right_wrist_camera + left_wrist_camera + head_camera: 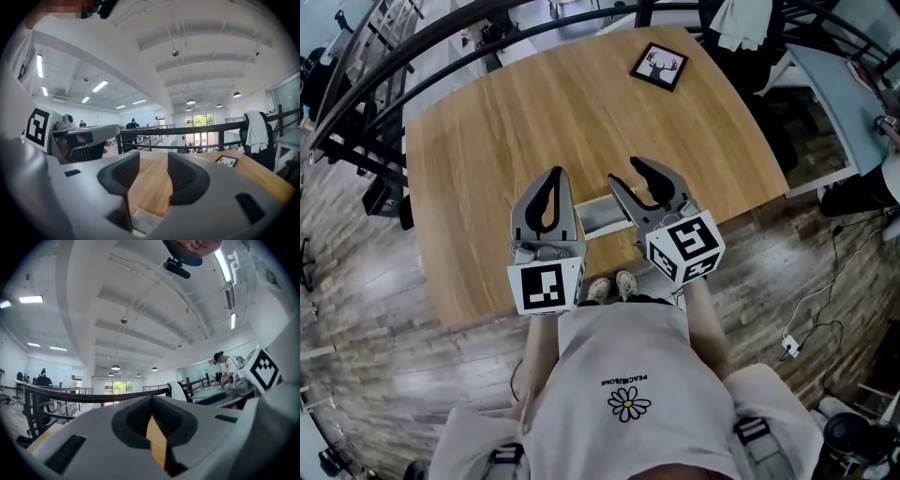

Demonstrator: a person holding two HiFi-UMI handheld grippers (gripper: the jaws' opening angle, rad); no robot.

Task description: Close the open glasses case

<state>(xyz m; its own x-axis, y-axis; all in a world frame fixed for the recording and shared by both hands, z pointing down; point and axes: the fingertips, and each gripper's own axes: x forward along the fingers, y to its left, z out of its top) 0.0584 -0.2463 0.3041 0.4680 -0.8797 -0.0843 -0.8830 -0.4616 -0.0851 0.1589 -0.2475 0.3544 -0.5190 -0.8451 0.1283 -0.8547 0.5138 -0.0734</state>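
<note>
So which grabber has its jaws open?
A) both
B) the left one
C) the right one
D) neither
C: in the right gripper view, the right gripper shows bare wooden table between its parted jaws, while the left gripper has its jaw tips together.

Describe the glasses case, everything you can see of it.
The glasses case is a small, pale grey-white rectangular box that looks hard. It lies flat by the near edge of the wooden table. A pale inside framed by a darker rim suggests it is open; lid and hinge cannot be made out. The left gripper and right gripper overlap its ends from above; whether they touch it cannot be told.
</note>
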